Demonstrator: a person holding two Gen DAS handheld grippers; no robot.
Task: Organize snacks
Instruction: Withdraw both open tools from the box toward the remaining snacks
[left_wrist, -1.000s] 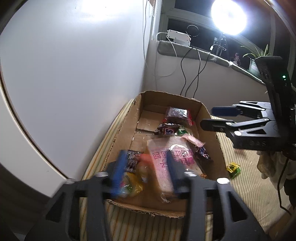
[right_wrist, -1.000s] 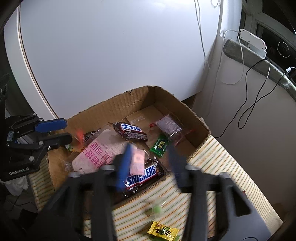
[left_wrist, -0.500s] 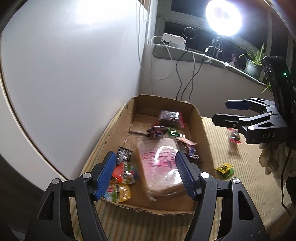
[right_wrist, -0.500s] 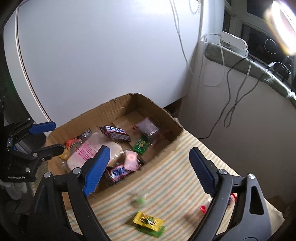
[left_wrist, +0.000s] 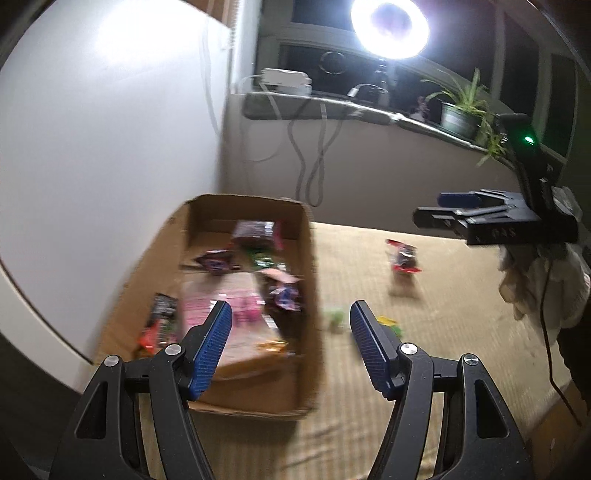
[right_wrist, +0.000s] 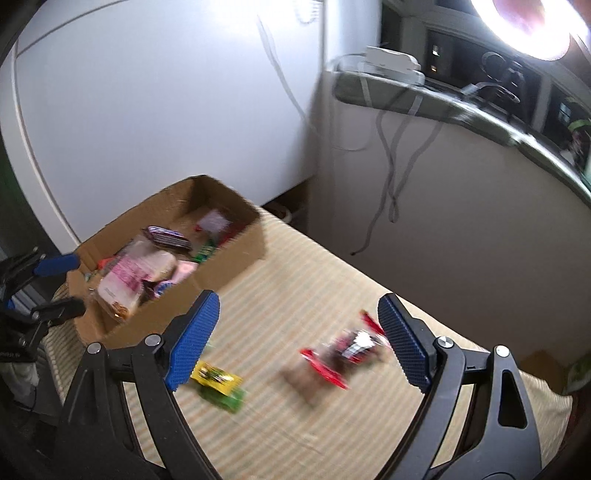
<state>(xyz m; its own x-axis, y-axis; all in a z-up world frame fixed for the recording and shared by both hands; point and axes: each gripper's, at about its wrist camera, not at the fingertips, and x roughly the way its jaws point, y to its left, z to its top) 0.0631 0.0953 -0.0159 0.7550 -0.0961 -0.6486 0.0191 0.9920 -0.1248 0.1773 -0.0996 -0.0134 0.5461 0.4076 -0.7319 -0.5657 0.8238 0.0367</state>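
Note:
A cardboard box (left_wrist: 310, 280) (right_wrist: 236, 258) holds several snacks, among them a large pink bread pack (left_wrist: 236, 317) (right_wrist: 129, 273). A red snack pack (left_wrist: 402, 256) (right_wrist: 347, 350) and a yellow-green candy (left_wrist: 388, 323) (right_wrist: 218, 380) lie on the striped cloth outside the box. My left gripper (left_wrist: 290, 345) is open and empty above the box's right wall. My right gripper (right_wrist: 299, 336) is open and empty above the cloth, with the red pack between its fingers' lines. It also shows in the left wrist view (left_wrist: 461, 210).
A white appliance (left_wrist: 92, 166) stands behind the box. A window sill (left_wrist: 369, 110) carries a bright lamp (left_wrist: 388, 26), cables and a potted plant (left_wrist: 461, 110). A white cloth (left_wrist: 535, 280) hangs at right. The striped cloth (right_wrist: 332, 424) spreads right of the box.
Both grippers have swung right, away from the box interior toward the cloth. The right gripper has dropped a pink snack into the box and opened wide; the red pack now lies before it.

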